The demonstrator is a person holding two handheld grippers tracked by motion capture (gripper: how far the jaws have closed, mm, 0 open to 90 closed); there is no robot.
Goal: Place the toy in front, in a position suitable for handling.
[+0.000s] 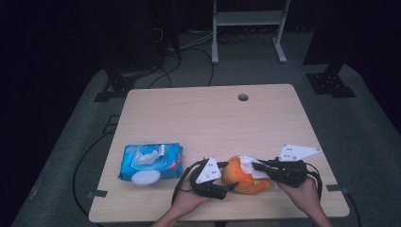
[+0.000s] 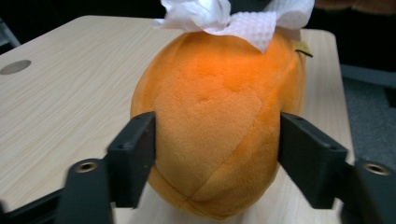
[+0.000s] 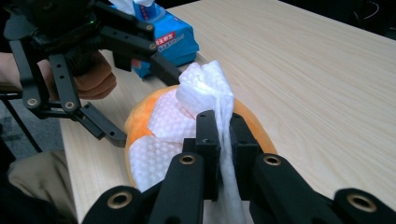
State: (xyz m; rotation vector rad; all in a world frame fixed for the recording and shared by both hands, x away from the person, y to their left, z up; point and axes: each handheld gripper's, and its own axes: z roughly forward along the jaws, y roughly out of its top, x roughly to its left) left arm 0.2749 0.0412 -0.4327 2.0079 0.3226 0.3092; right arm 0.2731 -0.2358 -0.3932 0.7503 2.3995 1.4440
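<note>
- The table [image 1: 189, 113] is light wood, with a round hole [image 1: 243, 97] near its far edge.
- An orange plush [image 1: 243, 182] lies on the table near the front edge, between the two grippers.
- A white wipe [image 1: 250, 166] is draped over the top of the plush, bunched at one end.
- The left gripper [image 1: 226, 176] sits at the plush's left end, held by the left hand [image 1: 189, 198].
- In the left gripper view, its jaws flank the plush [image 2: 219, 126], one on each side. The pads sit at the fabric; I cannot tell whether they press on it. The jaws stand fairly wide.
- The right gripper [image 1: 255, 165] reaches in from the right, held by the right hand [image 1: 305, 191], with its tips over the top of the plush.
- In the right gripper view, its jaws are closed tight on a fold of the wipe [image 3: 205, 93], which runs between the pads down towards the camera. The rest of the wipe rests on the plush [image 3: 140, 116].
- The same view shows the left gripper [image 3: 140, 102] farther off, its jaws set either side of the plush's end.
- A blue wipes pack [image 1: 151, 161] lies on the table to the left of the left gripper, well apart from the plush. Its lid flap is open, and a white round piece [image 1: 145, 178] sits at its near edge.
</note>
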